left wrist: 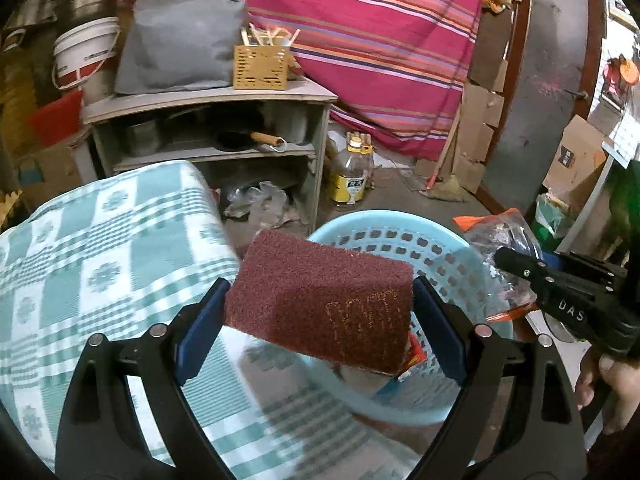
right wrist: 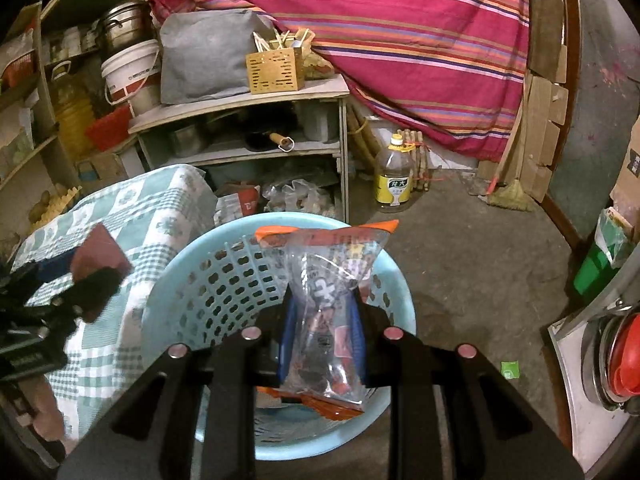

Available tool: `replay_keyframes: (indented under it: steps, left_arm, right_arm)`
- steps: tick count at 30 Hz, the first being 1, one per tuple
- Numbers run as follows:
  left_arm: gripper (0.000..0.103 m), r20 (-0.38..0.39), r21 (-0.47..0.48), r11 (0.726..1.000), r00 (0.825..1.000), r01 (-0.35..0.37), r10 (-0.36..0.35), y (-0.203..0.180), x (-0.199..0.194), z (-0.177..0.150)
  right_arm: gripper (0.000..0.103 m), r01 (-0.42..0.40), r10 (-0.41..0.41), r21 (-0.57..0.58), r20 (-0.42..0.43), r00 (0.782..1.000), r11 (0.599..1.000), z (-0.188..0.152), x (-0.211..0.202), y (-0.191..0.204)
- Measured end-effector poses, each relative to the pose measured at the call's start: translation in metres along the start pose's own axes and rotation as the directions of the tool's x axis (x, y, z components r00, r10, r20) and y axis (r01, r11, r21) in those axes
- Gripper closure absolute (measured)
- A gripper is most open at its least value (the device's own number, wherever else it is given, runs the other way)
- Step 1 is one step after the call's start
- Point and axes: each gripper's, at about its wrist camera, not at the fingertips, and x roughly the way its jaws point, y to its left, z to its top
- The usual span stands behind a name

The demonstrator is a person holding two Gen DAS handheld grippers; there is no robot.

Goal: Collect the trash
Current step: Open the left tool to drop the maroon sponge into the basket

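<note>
Both claws over basket [right wrist: 192, 280] (L [left wrist: 320, 312] sponge [left wrist: 320, 300], R [right wrist: 322, 344] wrapper [right wrist: 328, 312]).

We see a dim, cluttered room with a bare grey floor [right wrist: 472, 248]. At 12 o'clock hangs a magenta striped cloth [right wrist: 400, 40]; below it, at 11 o'clock, stands a worn grey shelf unit [right wrist: 240, 100] carrying a grey bag [right wrist: 204, 56] and a yellow perforated box [right wrist: 274, 69]. At 9 o'clock a green-and-white checked cloth [left wrist: 92, 256] covers the table. A dark door [left wrist: 536, 92] stands at 2 o'clock, with a broom [right wrist: 508, 192] near it.
</note>
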Motion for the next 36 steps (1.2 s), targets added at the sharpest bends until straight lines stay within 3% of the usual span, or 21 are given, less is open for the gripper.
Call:
replay_keyframes:
  steps: [14,25,28,30,36]
  left_arm:
    - [0.008,-0.009,-0.015,1.0,1.0,0.012,-0.012,-0.003,0.015,0.013]
    - [0.006,0.05,-0.046,0.993,0.993,-0.107,0.11,0.048,-0.034,0.007]
    - [0.006,0.05,-0.06,0.986,0.987,-0.153,0.156,0.07,-0.051,0.002]
    - [0.006,0.054,-0.071,0.981,0.981,-0.181,0.185,0.086,-0.062,-0.001]
    - [0.006,0.048,-0.117,0.959,0.963,-0.257,0.264,0.134,-0.088,-0.018]
  right_arm:
    - [0.078,-0.003,0.003,0.015,-0.025,1.0,1.0,-0.002,0.017,-0.008]
    - [0.075,-0.006,0.006,0.011,-0.025,1.0,1.0,-0.001,0.029,0.012]
    - [0.057,0.004,-0.004,0.013,-0.03,1.0,1.0,0.0,0.033,0.018]
    - [0.038,0.024,-0.024,0.01,-0.027,0.999,1.0,0.001,0.035,0.022]
    - [0.02,0.049,-0.048,0.032,-0.025,0.999,0.998,0.002,0.034,0.03]
